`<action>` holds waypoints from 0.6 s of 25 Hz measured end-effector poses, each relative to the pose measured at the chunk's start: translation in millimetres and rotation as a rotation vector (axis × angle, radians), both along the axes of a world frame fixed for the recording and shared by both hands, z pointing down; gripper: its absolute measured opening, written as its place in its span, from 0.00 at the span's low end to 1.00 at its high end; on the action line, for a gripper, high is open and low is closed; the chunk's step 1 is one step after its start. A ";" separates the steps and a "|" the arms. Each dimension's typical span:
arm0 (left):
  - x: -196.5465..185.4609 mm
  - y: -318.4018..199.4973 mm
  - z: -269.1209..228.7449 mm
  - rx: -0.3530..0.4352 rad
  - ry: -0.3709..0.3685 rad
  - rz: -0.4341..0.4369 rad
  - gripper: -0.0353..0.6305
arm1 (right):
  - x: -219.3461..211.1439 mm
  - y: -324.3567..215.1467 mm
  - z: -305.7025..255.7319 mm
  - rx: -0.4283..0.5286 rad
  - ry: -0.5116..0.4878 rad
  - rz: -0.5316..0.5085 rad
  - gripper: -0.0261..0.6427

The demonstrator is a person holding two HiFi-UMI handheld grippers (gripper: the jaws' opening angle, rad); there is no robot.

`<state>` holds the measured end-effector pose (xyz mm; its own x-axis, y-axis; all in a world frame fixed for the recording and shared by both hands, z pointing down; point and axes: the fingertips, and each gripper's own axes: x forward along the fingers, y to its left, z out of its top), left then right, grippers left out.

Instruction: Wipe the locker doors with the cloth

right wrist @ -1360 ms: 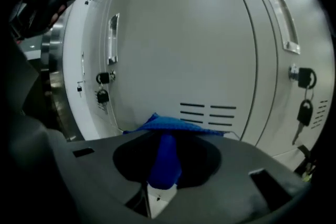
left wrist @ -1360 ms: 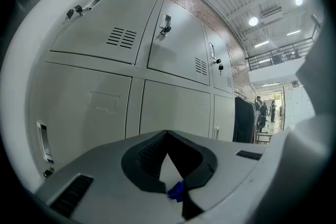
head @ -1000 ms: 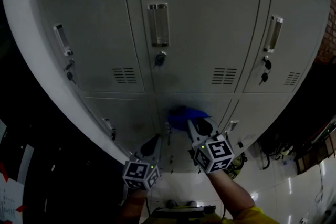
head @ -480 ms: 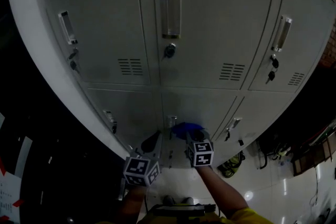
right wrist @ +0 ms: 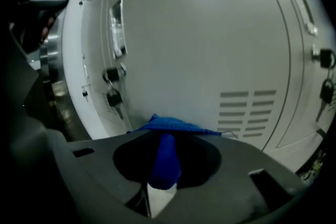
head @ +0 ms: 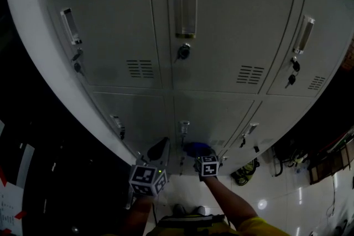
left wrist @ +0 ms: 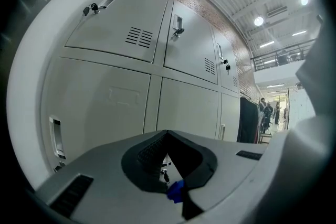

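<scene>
Down the lower middle locker door (head: 217,114) the right gripper (head: 201,155) has slid with the cloth (head: 197,148), which now sits below that door's handle (head: 184,127), close to the foot of the door. Its jaws are clamped on a fold of the blue cloth (right wrist: 167,131), and the rest is spread flat against the grey door (right wrist: 210,44), left of the vent slots (right wrist: 247,113). Keys (right wrist: 113,96) hang from a lock further left. The left gripper (head: 159,150) hangs just beside, its jaws closed tip to tip on nothing, pointing at the same bank of lockers (left wrist: 131,97). Pale floor tiles (head: 276,196) lie beneath.
</scene>
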<state>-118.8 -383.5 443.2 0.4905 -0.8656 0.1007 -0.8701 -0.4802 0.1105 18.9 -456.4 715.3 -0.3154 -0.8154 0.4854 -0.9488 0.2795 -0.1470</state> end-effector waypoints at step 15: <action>-8.2 -0.9 -18.1 0.052 0.013 -0.013 0.06 | -74.7 3.1 -337.8 0.492 -0.056 -0.182 0.18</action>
